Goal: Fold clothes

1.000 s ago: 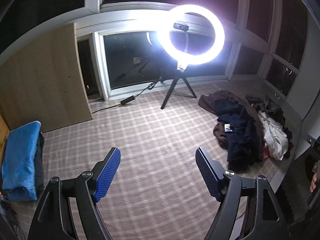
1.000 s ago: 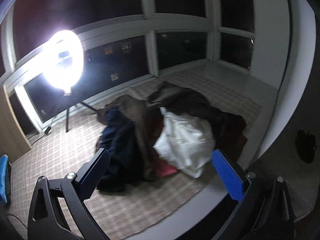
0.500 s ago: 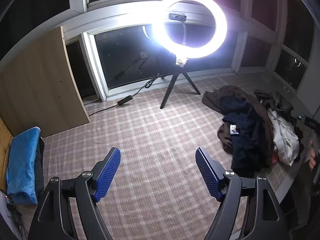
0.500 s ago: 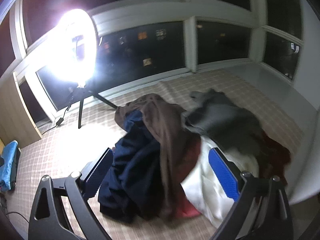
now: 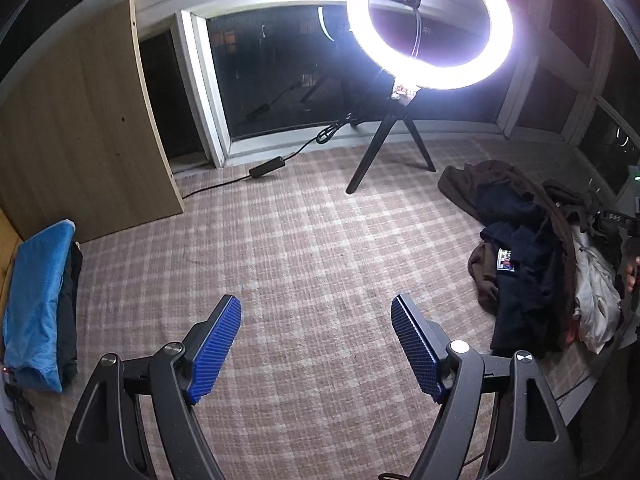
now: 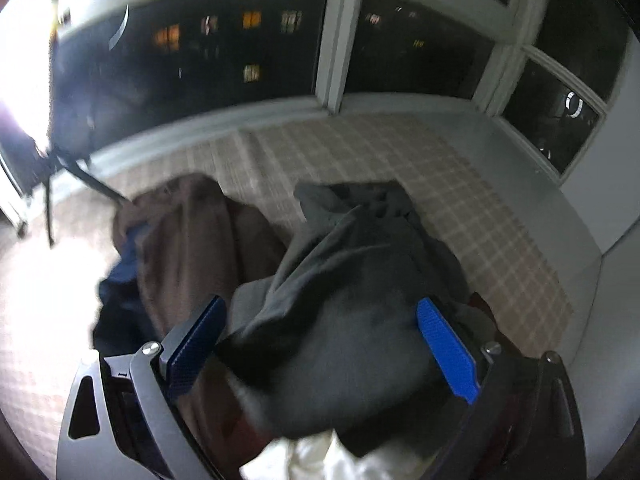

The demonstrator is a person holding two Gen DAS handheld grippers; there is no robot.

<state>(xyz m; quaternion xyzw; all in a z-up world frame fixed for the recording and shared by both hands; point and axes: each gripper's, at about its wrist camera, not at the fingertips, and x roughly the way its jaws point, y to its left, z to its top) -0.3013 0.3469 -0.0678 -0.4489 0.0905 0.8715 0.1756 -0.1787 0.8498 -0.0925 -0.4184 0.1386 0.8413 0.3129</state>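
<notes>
A heap of unfolded clothes (image 5: pixel 536 256) lies on the checked cloth at the right: brown, navy and white garments. My left gripper (image 5: pixel 316 320) hangs open over bare cloth, left of the heap, nothing between its blue pads. In the right wrist view my right gripper (image 6: pixel 320 320) is open and low over the heap, its pads either side of a dark grey garment (image 6: pixel 344 292). A brown garment (image 6: pixel 184 240) lies to its left, a navy one (image 6: pixel 116 300) beyond, and a white one (image 6: pixel 312 460) below. Whether the pads touch the grey cloth is blurred.
A lit ring light (image 5: pixel 430 24) on a black tripod (image 5: pixel 384 152) stands at the back, its cable and adapter (image 5: pixel 266 168) trailing left. A wooden panel (image 5: pixel 76 128) leans at left. Folded blue and dark clothes (image 5: pixel 38 304) sit at far left. Dark windows surround the platform.
My right gripper has dropped closer to the heap, and the grey garment now fills the space between its pads. My left gripper has shifted forward a little, still open over the cloth.
</notes>
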